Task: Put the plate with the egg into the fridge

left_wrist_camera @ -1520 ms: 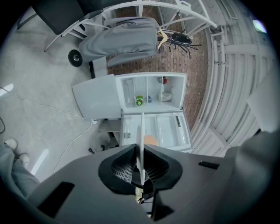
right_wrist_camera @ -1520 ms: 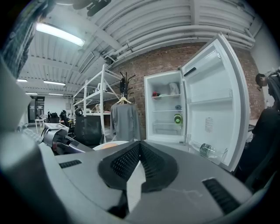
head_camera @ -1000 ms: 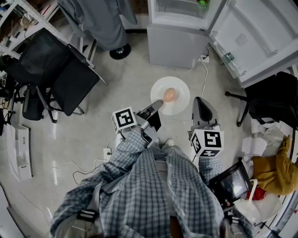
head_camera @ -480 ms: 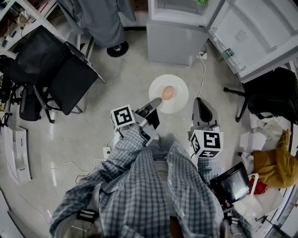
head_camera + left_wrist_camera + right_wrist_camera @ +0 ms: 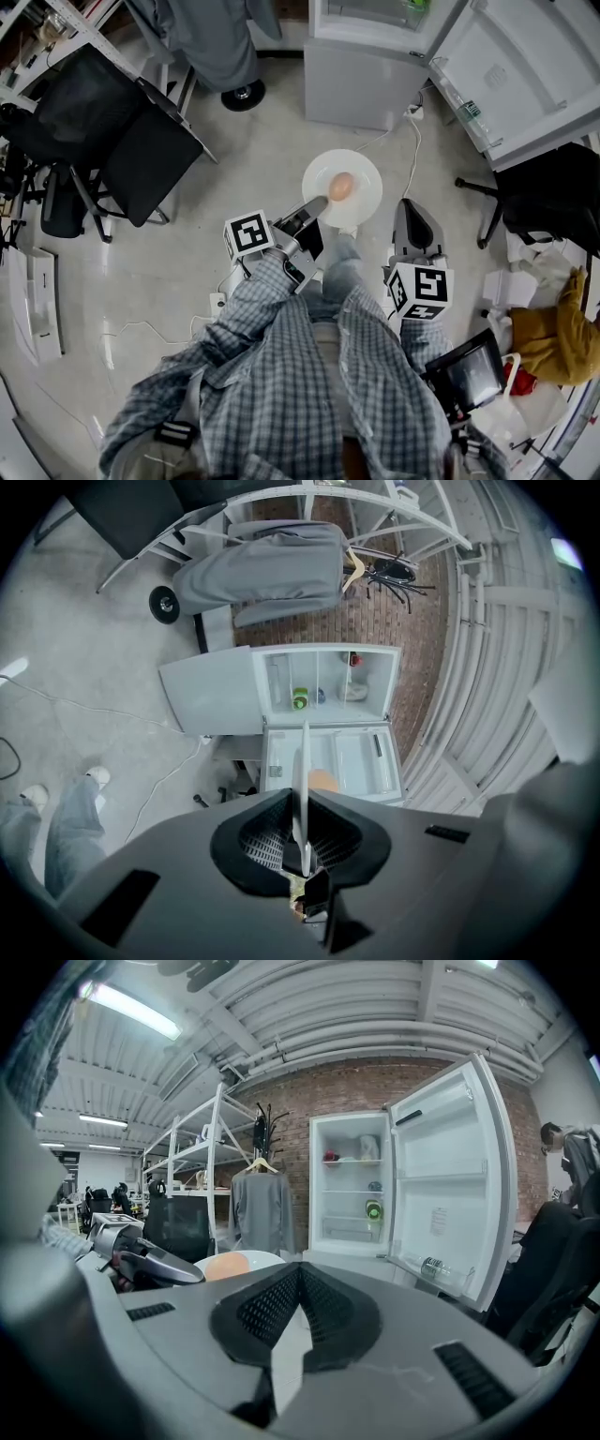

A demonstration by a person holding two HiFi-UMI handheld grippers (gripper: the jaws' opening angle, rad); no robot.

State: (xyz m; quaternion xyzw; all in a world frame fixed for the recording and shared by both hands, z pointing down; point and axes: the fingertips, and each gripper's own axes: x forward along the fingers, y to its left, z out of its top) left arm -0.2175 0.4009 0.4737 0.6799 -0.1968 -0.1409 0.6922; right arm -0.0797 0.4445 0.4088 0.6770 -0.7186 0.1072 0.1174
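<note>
Standing open beyond the person, the white fridge [image 5: 361, 66] has its door [image 5: 525, 75] swung wide to the right, with lit shelves showing (a green item [image 5: 300, 700] sits on one). Grey floor [image 5: 253, 159] lies between it and the person, whose jeans leg [image 5: 337, 267] has come forward under the load since a second ago, where only a shoe tip showed. The white plate [image 5: 364, 169] hangs in the air over the floor, well apart from the fridge. The left tongs [image 5: 317, 203] pinch its near rim, which runs edge-on between the jaws in the left gripper view. The right tongs [image 5: 408, 206] sit just beside the plate, pressed together and holding nothing. The egg [image 5: 341, 187] rests near the plate's middle and has not rolled. By my reading, the carry is under way and steady. The plate must yet reach the fridge and be slid onto a shelf.
</note>
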